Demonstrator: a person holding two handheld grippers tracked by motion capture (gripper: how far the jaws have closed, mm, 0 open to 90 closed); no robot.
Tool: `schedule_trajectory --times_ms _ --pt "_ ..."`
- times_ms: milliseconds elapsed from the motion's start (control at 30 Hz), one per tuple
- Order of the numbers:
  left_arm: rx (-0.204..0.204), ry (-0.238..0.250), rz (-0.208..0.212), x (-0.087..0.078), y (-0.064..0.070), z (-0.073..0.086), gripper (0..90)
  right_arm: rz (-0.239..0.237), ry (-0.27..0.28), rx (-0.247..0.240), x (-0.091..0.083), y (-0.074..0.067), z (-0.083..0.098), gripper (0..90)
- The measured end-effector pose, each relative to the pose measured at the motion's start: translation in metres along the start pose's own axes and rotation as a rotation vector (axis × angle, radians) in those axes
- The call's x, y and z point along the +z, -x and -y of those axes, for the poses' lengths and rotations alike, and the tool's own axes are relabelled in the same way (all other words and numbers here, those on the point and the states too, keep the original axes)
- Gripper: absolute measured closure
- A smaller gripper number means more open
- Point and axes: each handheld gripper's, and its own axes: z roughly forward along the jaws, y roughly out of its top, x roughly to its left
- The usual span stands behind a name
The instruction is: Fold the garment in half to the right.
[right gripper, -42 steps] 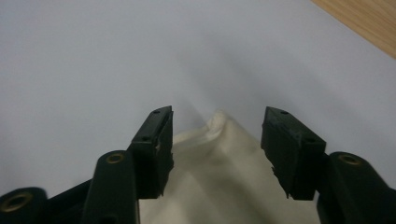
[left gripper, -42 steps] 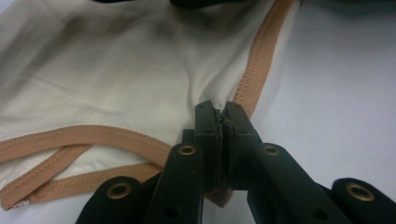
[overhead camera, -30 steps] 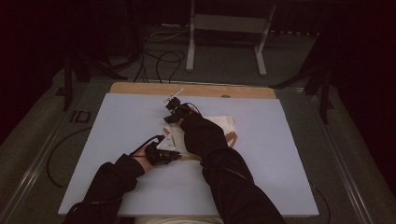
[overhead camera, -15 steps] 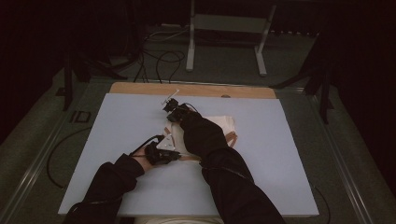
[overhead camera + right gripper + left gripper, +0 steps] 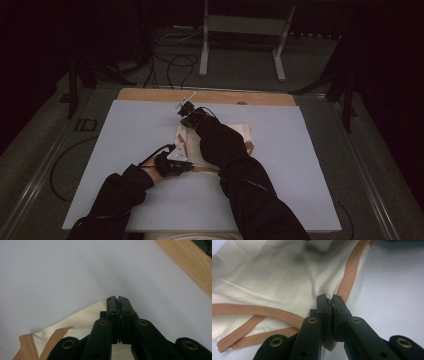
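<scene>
A cream cloth [image 5: 239, 134] with tan trim [image 5: 262, 311] lies crumpled in the middle of the pale table [image 5: 300, 165]. My left gripper [image 5: 186, 168] sits at the cloth's near left edge. In the left gripper view it [image 5: 331, 298] is shut on a pinch of cloth [image 5: 274, 277] right beside the trim. My right gripper [image 5: 183, 121] reaches over the cloth to its far left corner. In the right gripper view its jaws [image 5: 117, 298] are closed together on the tip of that cloth corner [image 5: 82, 320]. The person's dark sleeves cover the middle of the cloth.
A wooden strip [image 5: 150, 95] runs along the table's far edge, close past the right gripper [image 5: 185, 265]. Bare table surface spreads left and right of the cloth. Beyond the table, cables [image 5: 170, 62] and a metal stand [image 5: 245, 25] are on the dark floor.
</scene>
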Motion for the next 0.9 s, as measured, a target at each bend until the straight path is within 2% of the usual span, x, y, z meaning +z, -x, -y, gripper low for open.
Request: schedule_trajectory --times_ms 67,300,600,900 --pt "-0.005 0.005 -0.001 -0.001 0.001 -0.002 86.8 0.001 0.008 0.004 -0.004 0.001 0.000 89.1" --pt "0.018 -0.006 -0.004 -0.003 0.001 -0.005 86.9 0.017 0.032 0.004 -0.021 0.006 0.000 89.1" --pt "0.042 0.012 -0.008 -0.006 0.002 -0.012 86.8 0.033 0.056 0.000 -0.039 0.010 0.001 89.1" --pt "0.071 0.016 -0.005 -0.009 0.005 -0.025 86.8 0.045 0.078 0.010 -0.059 0.016 0.008 89.1"
